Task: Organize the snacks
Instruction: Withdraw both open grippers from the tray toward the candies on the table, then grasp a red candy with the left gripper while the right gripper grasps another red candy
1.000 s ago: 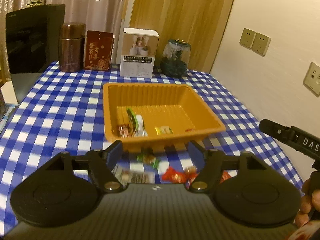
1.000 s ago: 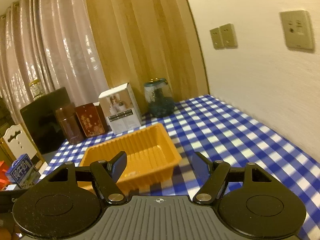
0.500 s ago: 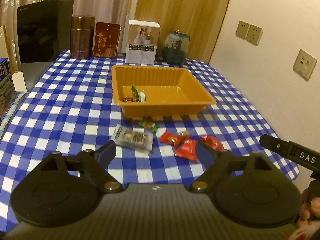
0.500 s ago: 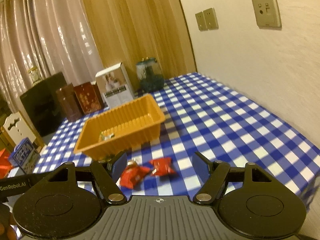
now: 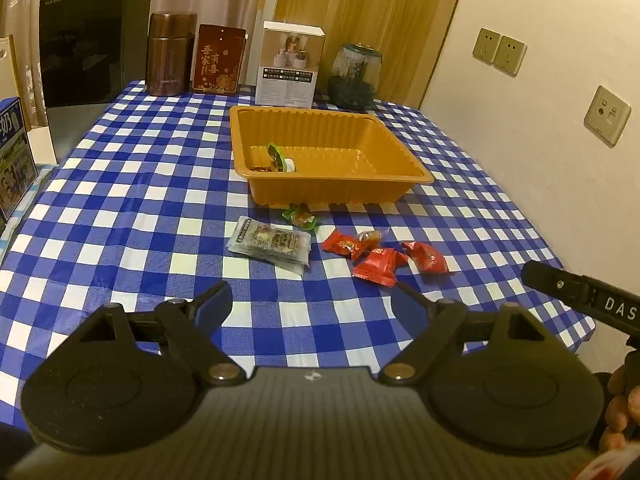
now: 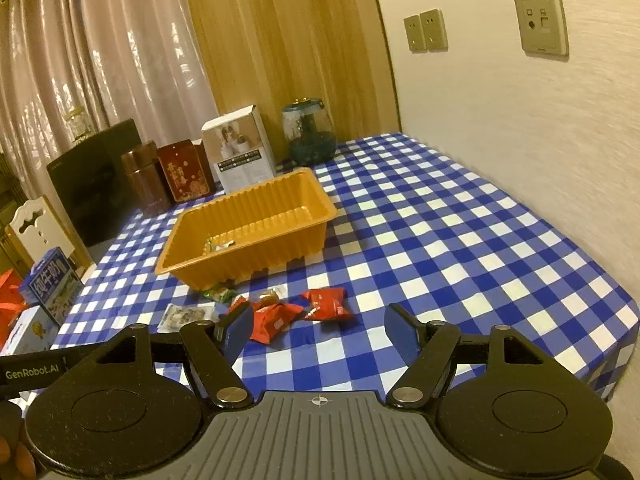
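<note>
An orange plastic tray [image 5: 332, 178] with ribbed walls and a flat rim sits mid-counter on a blue-and-white checked cloth [image 5: 120, 208]. A few wrapped snacks [image 5: 276, 160] lie in its near-left corner. On the cloth in front of the tray lie the loose ones: a clear flat packet of nut bars [image 5: 272, 244] to the left, a small green-wrapped sweet [image 5: 300, 216] just beside the tray's near wall, an amber sweet in clear wrap [image 5: 370, 237], and three crinkled red sweets [image 5: 380, 264] close together to the right.

The left tool [image 5: 312, 304] hangs over the near edge of the counter, tilted down toward the snacks, its blue-padded jaws having just been opening and now spread wide with nothing between them. The right tool [image 6: 320, 326] is angled down from the near right, jaws apart and empty, the red sweets just beyond its left pad. Fingers [image 5: 618, 416] show at the near right of the left view.

Along the far edge stand a brown metal canister [image 5: 170, 56], a dark red tin [image 5: 218, 60], a white carton [image 5: 290, 68] and a glass jar [image 5: 354, 76]. Behind are curtains, a wood panel and a cream wall with sockets.
</note>
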